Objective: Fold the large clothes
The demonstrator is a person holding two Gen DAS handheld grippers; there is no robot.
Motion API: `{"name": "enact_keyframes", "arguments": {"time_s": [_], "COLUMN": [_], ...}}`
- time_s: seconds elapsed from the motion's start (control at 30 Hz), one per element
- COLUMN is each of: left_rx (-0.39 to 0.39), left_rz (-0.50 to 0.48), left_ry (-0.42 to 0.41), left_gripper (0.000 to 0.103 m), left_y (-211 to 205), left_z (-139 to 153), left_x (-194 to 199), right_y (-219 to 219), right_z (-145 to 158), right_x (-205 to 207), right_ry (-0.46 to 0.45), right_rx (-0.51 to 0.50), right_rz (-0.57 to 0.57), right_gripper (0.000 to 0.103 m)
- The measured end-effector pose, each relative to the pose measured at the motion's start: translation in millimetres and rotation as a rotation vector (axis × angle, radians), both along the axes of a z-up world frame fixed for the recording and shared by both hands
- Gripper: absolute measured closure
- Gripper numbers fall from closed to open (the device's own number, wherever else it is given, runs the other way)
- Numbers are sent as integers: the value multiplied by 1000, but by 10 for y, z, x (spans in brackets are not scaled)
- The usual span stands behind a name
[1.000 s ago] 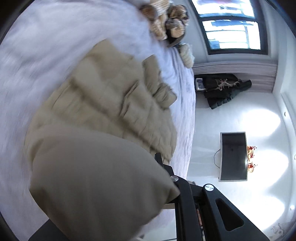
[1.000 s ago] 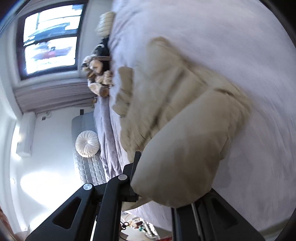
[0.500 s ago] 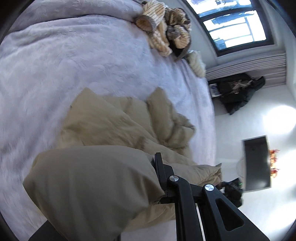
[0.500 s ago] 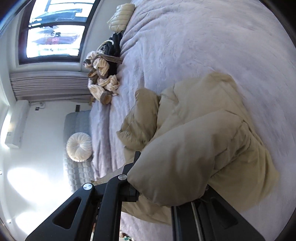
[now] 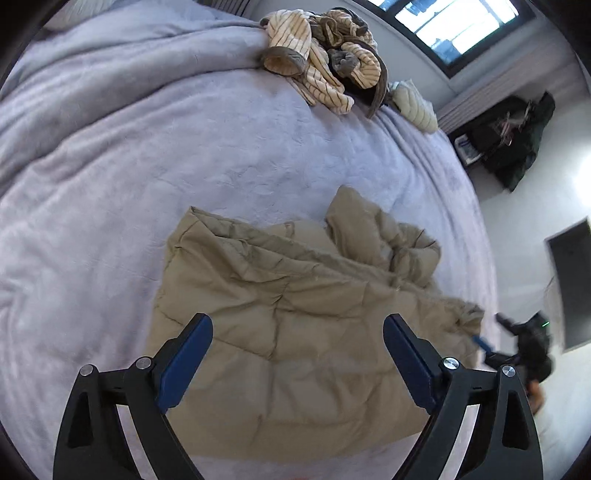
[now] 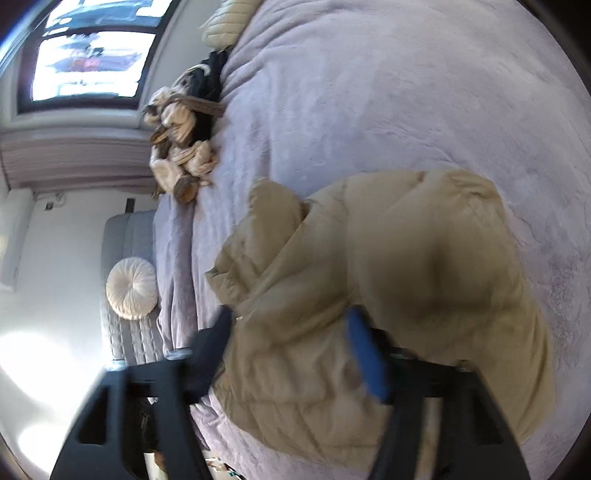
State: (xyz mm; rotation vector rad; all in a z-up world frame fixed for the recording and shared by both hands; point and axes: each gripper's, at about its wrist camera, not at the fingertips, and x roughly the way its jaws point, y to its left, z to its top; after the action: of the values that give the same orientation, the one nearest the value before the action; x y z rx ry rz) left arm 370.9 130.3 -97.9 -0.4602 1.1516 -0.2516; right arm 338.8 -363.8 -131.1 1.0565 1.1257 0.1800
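Tan quilted puffer jacket (image 5: 295,332) (image 6: 388,295), folded over on itself into a thick, roughly rectangular bundle. Lying flat on the lilac bed cover (image 5: 184,166) near the bed's edge, one crumpled sleeve bunched along the far side.

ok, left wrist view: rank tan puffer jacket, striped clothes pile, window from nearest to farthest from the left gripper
1. tan puffer jacket: just beyond the left gripper, whose jaws are opening with nothing clamped.
2. striped clothes pile: far edge of the bed, upper middle.
3. window: on the wall past the bed, top right.
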Motion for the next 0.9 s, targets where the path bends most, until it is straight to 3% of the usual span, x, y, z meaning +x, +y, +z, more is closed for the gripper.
{"name": "enact_keyframes", "arguments": {"time_s": [0.1,0.13,0.2,0.23,0.3,0.4,0.57,0.9], "left_rx": [54,60,91,112,159,225,282,325], "left_rz": [-22,-42,-93,-120,-160,-151,-50,-43], "left_ry": [-1,-6,1,3,6,-8,-1,15], "left_gripper": [12,24,37,48,60,60,60,60], "left_y": [-118,-174,-340,-432,-566,-620,-434,-504], "left_z": [-22,-45,-147,-210,-319,-457,-697,-1036], "left_x": [-62,-89,-112,-121,-117,-44,273,855], "right_y": [96,138,268,344,448,470,269,-99], "right_z": [155,185,229,220,183,127,29,-400], "right_x": [-86,-122,-205,-240,-282,-282,-107,470], "right_ry": [-6,-3,-6,2,5,9,14,78], "right_rx": [-73,-110,-213,-275,-380,-506,-642,-672], "right_rz": [47,68,136,176,231,263,236,150], "right_gripper": [31,32,53,74,84,87,87,93]}}
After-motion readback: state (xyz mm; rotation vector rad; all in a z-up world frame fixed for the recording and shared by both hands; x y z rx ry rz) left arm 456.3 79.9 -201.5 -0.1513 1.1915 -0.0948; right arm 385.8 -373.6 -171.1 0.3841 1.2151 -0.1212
